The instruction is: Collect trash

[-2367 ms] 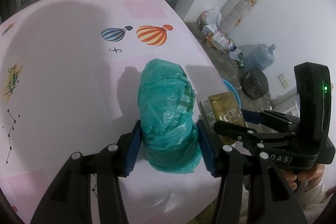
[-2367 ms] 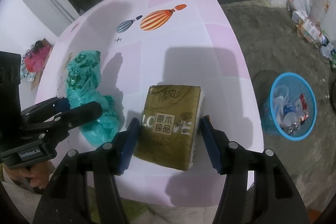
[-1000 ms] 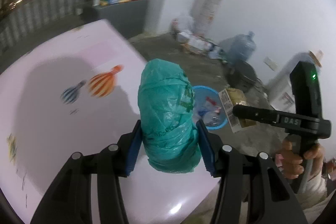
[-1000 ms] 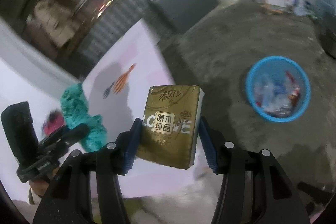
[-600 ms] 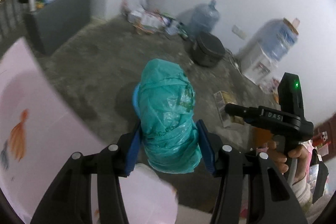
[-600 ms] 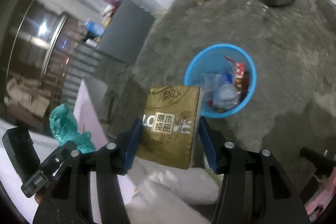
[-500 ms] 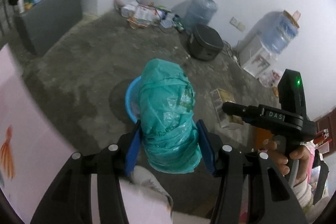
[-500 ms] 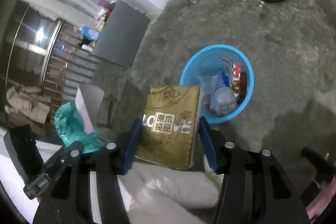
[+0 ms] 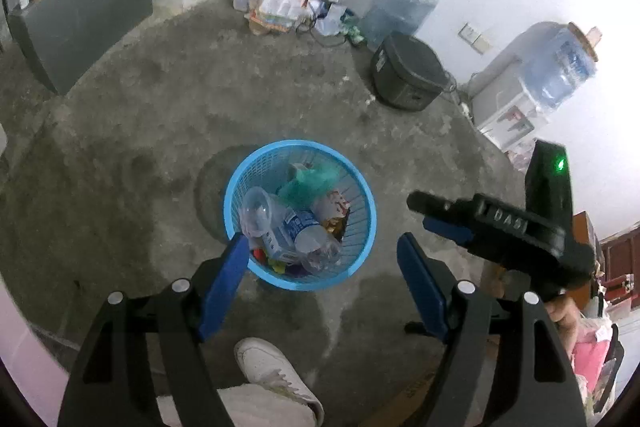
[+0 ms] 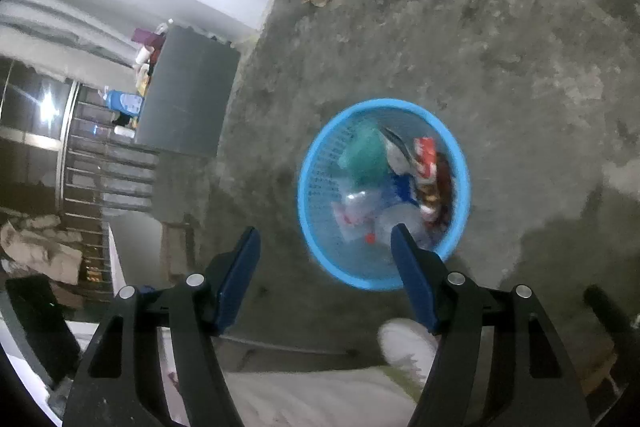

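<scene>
- Opening over the round blue mesh basket (image 9: 362, 195), your left claw (image 9: 320, 275) and right claw (image 10: 324, 263) held nothing between their flat blue pads.
- Your crumpled green bag (image 9: 310, 181) lay inside, atop clear plastic bottles (image 9: 292, 227).
- Rough concrete floor (image 9: 140, 147) surrounded it.

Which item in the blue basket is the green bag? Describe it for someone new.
On the grey concrete floor stands a round blue mesh basket. The green bag is the crumpled teal plastic lump at its far side, the only green thing among clear bottles and red wrappers.

Left gripper (image 9: 322, 259) and right gripper (image 10: 325, 251) point steeply down, jaws opening, empty.
</scene>
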`<state>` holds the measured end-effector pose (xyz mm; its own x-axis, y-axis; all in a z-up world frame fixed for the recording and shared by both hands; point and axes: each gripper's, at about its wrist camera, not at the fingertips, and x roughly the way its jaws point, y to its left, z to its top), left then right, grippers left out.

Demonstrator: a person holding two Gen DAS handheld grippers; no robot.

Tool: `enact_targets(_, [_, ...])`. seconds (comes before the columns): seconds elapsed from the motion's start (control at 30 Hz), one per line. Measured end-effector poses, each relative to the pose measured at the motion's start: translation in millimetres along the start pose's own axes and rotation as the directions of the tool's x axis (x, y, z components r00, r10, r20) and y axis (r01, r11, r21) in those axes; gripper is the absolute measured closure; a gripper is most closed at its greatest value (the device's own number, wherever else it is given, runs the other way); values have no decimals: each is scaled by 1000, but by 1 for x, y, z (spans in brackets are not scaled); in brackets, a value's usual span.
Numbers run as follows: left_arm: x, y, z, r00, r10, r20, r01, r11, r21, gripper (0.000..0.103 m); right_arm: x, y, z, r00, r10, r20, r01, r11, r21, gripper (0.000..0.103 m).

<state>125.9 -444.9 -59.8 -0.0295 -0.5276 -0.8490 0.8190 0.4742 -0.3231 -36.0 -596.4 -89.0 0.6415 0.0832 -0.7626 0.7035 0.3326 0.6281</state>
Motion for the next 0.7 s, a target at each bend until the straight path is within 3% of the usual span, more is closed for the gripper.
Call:
enact_targets(0.17, [-44,-2,-17,997,-17,72,18,1000,-16,29,-25,13,-16,998,-29,55,32,998,-60,38])
enact_targets(0.27, [-80,-5,-33,991,-7,135,8,1000,-3,28,-45,36,-33,993,-50,107,66,986,-154,38])
enact_targets(0.37, [-121,-5,-54,976,23,215,-22,1000,-4,19,-69,72,-56,982,-59,179,110,952,-284,32])
enact_targets(0.43, [-150,-4,-71,955,81,286,-76,997,-28,10,-83,94,-72,973,-52,227,136,918,-373,27])
enact_targets(0.53, [-198,-2,-101,905,175,389,-159,985,-73,6,-107,134,-109,954,-10,301,169,845,-507,15])
enact_targets(0.63, [-238,2,-134,846,294,445,-258,956,-142,6,-130,167,-154,924,64,378,198,765,-613,8])
enact_targets(0.7, [-260,1,-159,783,416,462,-355,909,-218,6,-141,180,-177,905,115,409,205,726,-657,8])
